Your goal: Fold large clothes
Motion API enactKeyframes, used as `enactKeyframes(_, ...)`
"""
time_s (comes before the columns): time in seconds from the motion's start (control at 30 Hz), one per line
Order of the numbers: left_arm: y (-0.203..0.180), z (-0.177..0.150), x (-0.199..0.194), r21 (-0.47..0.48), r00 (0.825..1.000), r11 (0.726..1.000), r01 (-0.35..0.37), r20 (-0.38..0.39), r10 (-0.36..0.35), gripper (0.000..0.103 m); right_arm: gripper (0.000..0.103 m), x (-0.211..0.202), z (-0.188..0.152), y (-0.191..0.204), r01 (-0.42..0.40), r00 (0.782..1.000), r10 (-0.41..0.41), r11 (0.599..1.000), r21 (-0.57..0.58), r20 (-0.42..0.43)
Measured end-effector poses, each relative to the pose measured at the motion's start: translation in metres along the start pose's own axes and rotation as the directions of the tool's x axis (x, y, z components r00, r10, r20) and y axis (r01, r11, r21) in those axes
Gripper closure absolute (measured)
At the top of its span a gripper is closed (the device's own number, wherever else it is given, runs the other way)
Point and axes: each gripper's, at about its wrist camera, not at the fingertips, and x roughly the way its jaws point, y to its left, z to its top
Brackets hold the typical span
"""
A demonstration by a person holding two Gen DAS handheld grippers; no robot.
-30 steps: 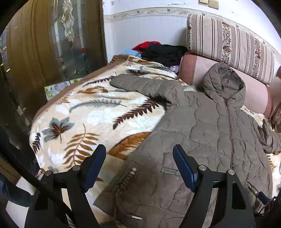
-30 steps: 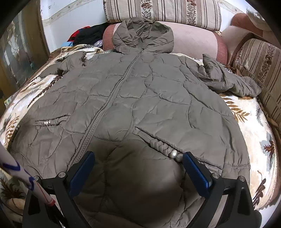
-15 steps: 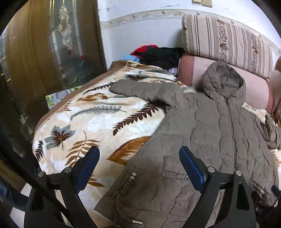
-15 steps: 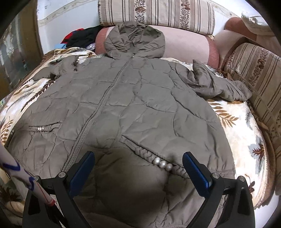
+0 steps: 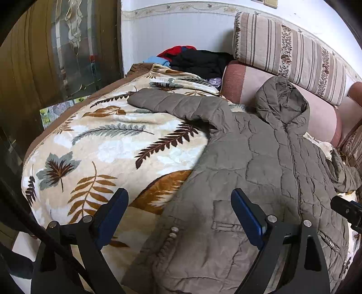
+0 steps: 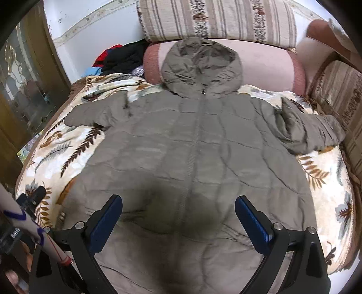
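A large olive quilted hooded coat (image 6: 194,144) lies face up, zipped, on a leaf-patterned blanket; it also shows in the left wrist view (image 5: 260,171). Its hood (image 6: 201,65) rests against a pink bolster. One sleeve (image 5: 172,101) stretches out to the left, the other sleeve (image 6: 310,129) lies bunched at the right. My left gripper (image 5: 178,214) is open and empty above the coat's lower left edge. My right gripper (image 6: 178,217) is open and empty above the coat's lower middle.
The leaf-patterned blanket (image 5: 95,144) covers the bed. A pink bolster (image 6: 267,65) and striped cushions (image 6: 217,18) line the back. A pile of dark, red and blue clothes (image 5: 196,61) sits in the far corner. A wooden glass door (image 5: 56,52) stands at the left.
Both grippers have pulled back and up from the coat, so more of it shows. The left gripper's fingers have spread wider. The coat has not moved.
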Motion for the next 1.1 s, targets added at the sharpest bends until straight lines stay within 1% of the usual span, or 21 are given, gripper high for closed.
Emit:
enactKeyframes(0.1,0.011,0.0,0.008,-0.019,1.0,1.0,-0.001,-0.02,0.0,0.012,0.001,0.005,-0.002,0.014,0.028,1.0,-0.029,0.999,-0.031,-0.004)
enactKeyframes(0.27,0.025,-0.001,0.022,-0.045,0.999,0.999,-0.011,-0.053,0.008,0.012,0.001,0.016,-0.009,0.022,0.066,0.997,-0.068,0.996,-0.066,-0.024)
enactKeyframes(0.37,0.034,0.009,0.029,-0.05,0.998,0.999,0.014,-0.063,-0.017,0.012,0.001,0.018,-0.011,0.019,0.064,0.997,-0.066,0.995,-0.08,-0.029)
enactKeyframes(0.4,0.04,0.02,0.033,-0.061,0.998,0.998,0.03,-0.061,-0.033,0.012,0.001,0.019,-0.012,0.018,0.06,0.998,-0.063,0.994,-0.087,-0.03)
enactKeyframes(0.47,0.051,0.041,0.041,-0.085,0.998,0.996,0.039,-0.047,-0.044,0.012,0.001,0.02,-0.014,0.013,0.059,0.998,-0.062,0.994,-0.092,-0.03)
enactKeyframes(0.53,0.065,0.073,0.053,-0.117,0.997,0.992,0.057,-0.041,-0.062,0.012,0.002,0.02,-0.015,0.008,0.056,0.998,-0.059,0.995,-0.082,-0.034)
enactKeyframes(0.6,0.077,0.109,0.073,-0.143,0.994,0.985,0.092,-0.042,-0.099,0.012,0.004,0.021,-0.016,0.0,0.056,0.998,-0.058,0.996,-0.065,-0.038)
enactKeyframes(0.67,0.083,0.14,0.093,-0.157,0.992,0.981,0.113,-0.046,-0.121,0.012,0.004,0.024,-0.019,-0.011,0.064,0.997,-0.066,0.997,-0.046,-0.046)
enactKeyframes(0.7,0.086,0.159,0.109,-0.158,0.99,0.98,0.118,-0.054,-0.128,0.012,0.004,0.026,-0.02,-0.015,0.071,0.996,-0.073,0.997,-0.04,-0.05)
enactKeyframes(0.73,0.089,0.171,0.122,-0.159,0.99,0.98,0.117,-0.063,-0.128,0.012,0.004,0.028,-0.021,-0.021,0.084,0.995,-0.086,0.996,-0.033,-0.054)
enactKeyframes(0.8,0.097,0.198,0.16,-0.184,0.983,0.974,0.132,-0.104,-0.153,0.012,0.004,0.031,-0.022,-0.03,0.102,0.993,-0.103,0.995,-0.02,-0.063)
enactKeyframes(0.87,0.107,0.214,0.196,-0.254,0.97,0.955,0.155,-0.143,-0.195,0.012,0.004,0.036,-0.023,-0.041,0.123,0.99,-0.123,0.992,-0.008,-0.075)
enactKeyframes(0.9,0.116,0.22,0.222,-0.318,0.959,0.933,0.171,-0.162,-0.231,0.012,0.004,0.038,-0.023,-0.045,0.132,0.988,-0.132,0.991,-0.005,-0.08)
enactKeyframes(0.93,0.122,0.222,0.238,-0.358,0.953,0.917,0.175,-0.171,-0.249,0.012,0.004,0.042,-0.023,-0.05,0.145,0.986,-0.145,0.989,-0.002,-0.086)
enactKeyframes(1.03,0.141,0.22,0.294,-0.481,0.937,0.861,0.163,-0.197,-0.287,0.012,0.004,0.051,-0.023,-0.06,0.176,0.979,-0.175,0.984,0.0,-0.106)
enactKeyframes(1.1,0.149,0.217,0.318,-0.532,0.928,0.83,0.17,-0.197,-0.317,0.015,0.004,0.059,-0.023,-0.066,0.187,0.975,-0.185,0.982,0.006,-0.123)
